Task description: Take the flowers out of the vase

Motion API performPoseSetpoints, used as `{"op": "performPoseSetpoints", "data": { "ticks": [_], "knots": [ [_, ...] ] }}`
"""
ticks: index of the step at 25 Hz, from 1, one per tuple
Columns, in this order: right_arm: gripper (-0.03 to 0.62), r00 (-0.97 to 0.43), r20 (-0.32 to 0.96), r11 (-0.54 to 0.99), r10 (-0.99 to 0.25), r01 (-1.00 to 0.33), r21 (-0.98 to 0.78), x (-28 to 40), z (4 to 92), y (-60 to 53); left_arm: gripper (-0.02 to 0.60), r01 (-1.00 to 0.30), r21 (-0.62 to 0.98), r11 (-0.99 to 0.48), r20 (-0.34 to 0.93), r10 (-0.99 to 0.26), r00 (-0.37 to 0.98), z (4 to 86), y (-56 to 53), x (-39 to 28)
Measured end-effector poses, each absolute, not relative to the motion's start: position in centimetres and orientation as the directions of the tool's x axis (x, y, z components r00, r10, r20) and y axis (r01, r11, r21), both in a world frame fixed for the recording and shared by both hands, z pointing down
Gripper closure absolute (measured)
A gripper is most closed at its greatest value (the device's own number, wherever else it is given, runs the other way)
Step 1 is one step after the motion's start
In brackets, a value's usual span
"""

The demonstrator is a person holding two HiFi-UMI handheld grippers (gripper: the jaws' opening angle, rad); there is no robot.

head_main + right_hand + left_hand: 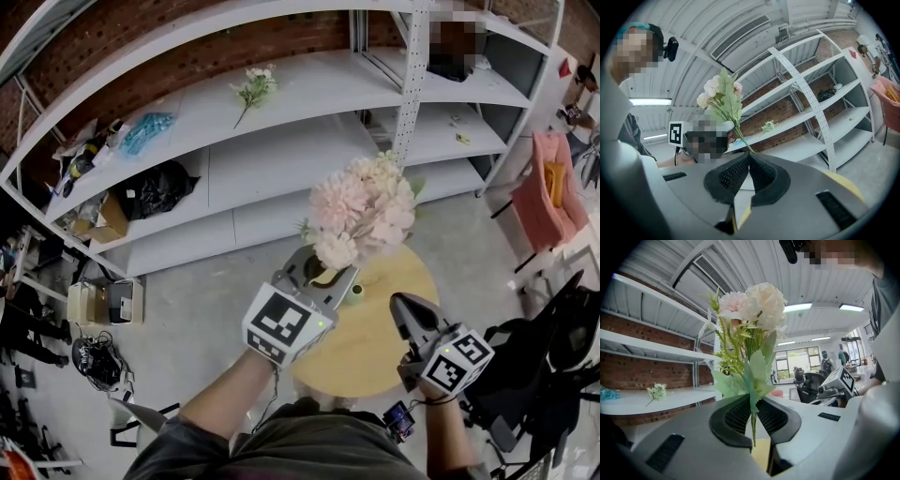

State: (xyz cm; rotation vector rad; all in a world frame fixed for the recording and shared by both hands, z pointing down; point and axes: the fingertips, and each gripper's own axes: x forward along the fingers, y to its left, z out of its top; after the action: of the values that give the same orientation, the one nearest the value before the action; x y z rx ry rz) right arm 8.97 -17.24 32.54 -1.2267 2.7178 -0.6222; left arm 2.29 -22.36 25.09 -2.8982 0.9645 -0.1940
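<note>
A bunch of pale pink flowers [361, 211] with green leaves stands above the round yellow table [384, 352]. My left gripper [323, 277] is shut on its thin green stem [752, 425], and the blooms [752, 301] rise upright over the jaws. The stem's lower end hangs a little past the pads. My right gripper [396, 302] is level and to the right of the bunch, apart from it, its jaws shut with nothing seen between them [747, 157]. In the right gripper view the flowers [721, 96] show behind the jaw tips. I cannot make out a vase.
A second small flower sprig [253, 89] lies on the white metal shelving [281, 150] behind the table. A black bag [159, 187] and boxes sit at the left. A pink chair [548, 192] and a black office chair [553, 366] stand at the right.
</note>
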Motion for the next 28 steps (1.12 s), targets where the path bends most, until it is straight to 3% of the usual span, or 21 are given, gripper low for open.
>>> {"op": "performPoseSetpoints", "data": {
  "ticks": [28],
  "knots": [
    [0.58, -0.683, 0.031, 0.654, -0.73, -0.712, -0.256, 5.9, 26.7, -21.1, 0.535, -0.606, -0.082, -0.791, 0.103, -0.612, 0.784, 25.6, -23.9, 0.7]
  ]
}}
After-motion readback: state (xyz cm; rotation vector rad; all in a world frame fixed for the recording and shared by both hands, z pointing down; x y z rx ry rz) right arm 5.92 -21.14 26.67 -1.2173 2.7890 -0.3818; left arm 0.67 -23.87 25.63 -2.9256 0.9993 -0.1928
